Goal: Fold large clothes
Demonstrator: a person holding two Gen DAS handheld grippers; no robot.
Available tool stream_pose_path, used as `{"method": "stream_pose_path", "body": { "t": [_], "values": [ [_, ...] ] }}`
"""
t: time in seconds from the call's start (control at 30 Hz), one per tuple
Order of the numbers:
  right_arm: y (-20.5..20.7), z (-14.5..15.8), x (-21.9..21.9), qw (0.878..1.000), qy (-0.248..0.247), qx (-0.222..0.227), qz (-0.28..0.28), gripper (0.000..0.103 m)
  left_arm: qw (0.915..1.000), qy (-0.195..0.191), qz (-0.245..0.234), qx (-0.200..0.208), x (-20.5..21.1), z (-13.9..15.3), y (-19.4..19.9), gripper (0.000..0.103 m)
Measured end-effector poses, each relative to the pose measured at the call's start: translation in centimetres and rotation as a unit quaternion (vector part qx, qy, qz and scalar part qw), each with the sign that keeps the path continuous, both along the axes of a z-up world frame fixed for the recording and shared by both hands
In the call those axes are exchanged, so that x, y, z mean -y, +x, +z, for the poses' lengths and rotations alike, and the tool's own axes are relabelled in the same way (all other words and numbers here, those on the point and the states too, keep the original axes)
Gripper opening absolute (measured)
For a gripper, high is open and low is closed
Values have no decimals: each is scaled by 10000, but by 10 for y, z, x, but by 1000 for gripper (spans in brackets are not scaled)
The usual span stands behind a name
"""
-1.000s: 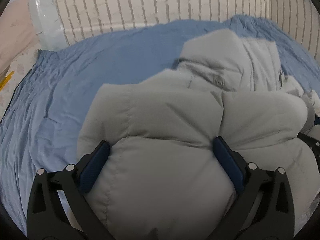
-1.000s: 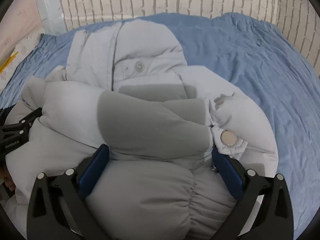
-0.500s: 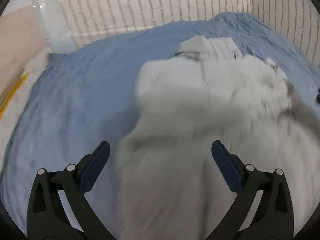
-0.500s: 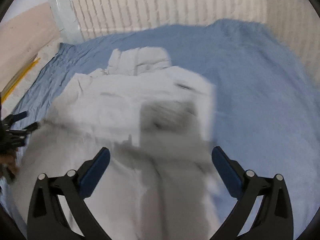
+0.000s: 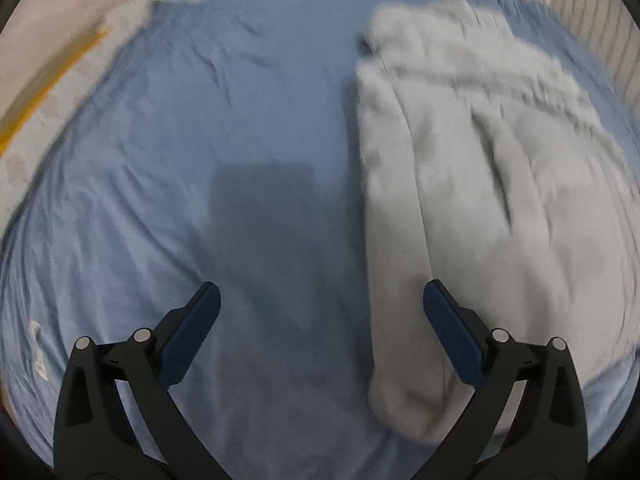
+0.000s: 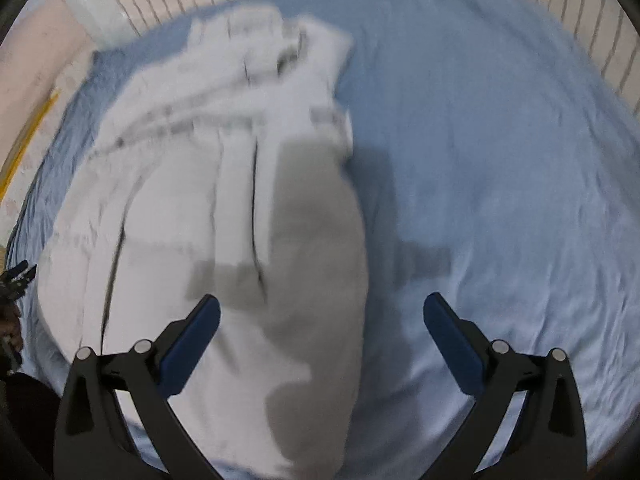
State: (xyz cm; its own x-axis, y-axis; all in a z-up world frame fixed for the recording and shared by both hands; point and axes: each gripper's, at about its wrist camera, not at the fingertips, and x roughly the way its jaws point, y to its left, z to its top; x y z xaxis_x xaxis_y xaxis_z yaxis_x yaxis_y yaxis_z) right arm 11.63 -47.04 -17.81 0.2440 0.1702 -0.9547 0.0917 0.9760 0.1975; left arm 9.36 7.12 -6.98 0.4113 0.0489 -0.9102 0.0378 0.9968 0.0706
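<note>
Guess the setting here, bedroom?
Likely a bedroom: a wrinkled blue bedsheet covers a wide soft surface, a striped cushioned panel runs behind it, and a grey puffer jacket lies on the sheet.

Pale grey puffy quilted jacket (image 5: 492,184): matt, soft padded cloth, stitched channels. Blue bed sheet (image 5: 168,168): thin matt woven cloth, finely creased. Left claw (image 5: 320,328): matt black plastic arms, dark blue ribbed pads (image 5: 192,332), dull silver metal pins.
</note>
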Motion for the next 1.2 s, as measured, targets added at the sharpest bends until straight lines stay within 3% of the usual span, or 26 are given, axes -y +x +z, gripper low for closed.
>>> {"method": "stream_pose_path", "body": {
  "t": [0.07, 0.2, 0.27, 0.37, 0.43, 0.47, 0.53, 0.63, 0.73, 0.83, 0.9, 0.93, 1.0, 1.07, 1.2],
  "values": [
    [-11, -9, -3, 9990, 60, -451, -33, 101, 9992, -270, -64, -299, 0, -5, -7, 100],
    [-23, -13, 8, 9948, 432, -837, -376, 101, 9904, -1109, -54, -825, -2, -12, -13, 100],
    [-30, -15, 17, 9913, 653, -929, -669, 101, 9860, -1428, -93, -860, -3, -14, -14, 99],
    [-40, -26, 31, 9799, 1167, -1211, -1075, 101, 9762, -1949, -479, -824, 0, -6, -26, 98],
    [-41, -35, 32, 9744, 1346, -1413, -1118, 101, 9682, -2090, -945, -996, 13, -6, -37, 100],
    [-41, -39, 28, 9730, 1384, -1511, -1064, 101, 9668, -2019, -1088, -1130, 22, -9, -38, 100],
    [-40, -45, 16, 9713, 1433, -1685, -875, 101, 9725, -1542, -1136, -1325, 33, -18, -37, 100],
    [-41, -51, 6, 9685, 1535, -1832, -706, 96, 9778, -1045, -701, -1674, 31, -38, -25, 100],
    [-39, -64, -6, 9645, 1560, -2064, -539, 79, 9810, -825, -642, -1637, 34, -44, -21, 100],
    [-29, -63, -19, 9675, 1383, -2101, -265, 61, 9862, -356, -836, -1385, 52, -43, -19, 100],
    [-24, -56, -27, 9715, 1444, -1877, -107, 32, 9872, -337, -934, -1246, 64, -42, -19, 84],
    [-24, -50, -29, 9742, 1415, -1757, -44, 29, 9881, -312, -921, -1195, 68, -42, -20, 78],
    [-22, -38, -30, 9790, 1447, -1437, 4, 22, 9887, -374, -836, -1183, 69, -43, -22, 44],
    [-20, -24, -31, 9826, 1532, -1047, -16, 20, 9891, -689, -663, -1120, 62, -36, -24, 28],
    [-22, 15, -31, 9871, 1593, -130, 19, 17, 9914, -1058, -446, -630, 50, -11, -34, 18]
  ]
}}
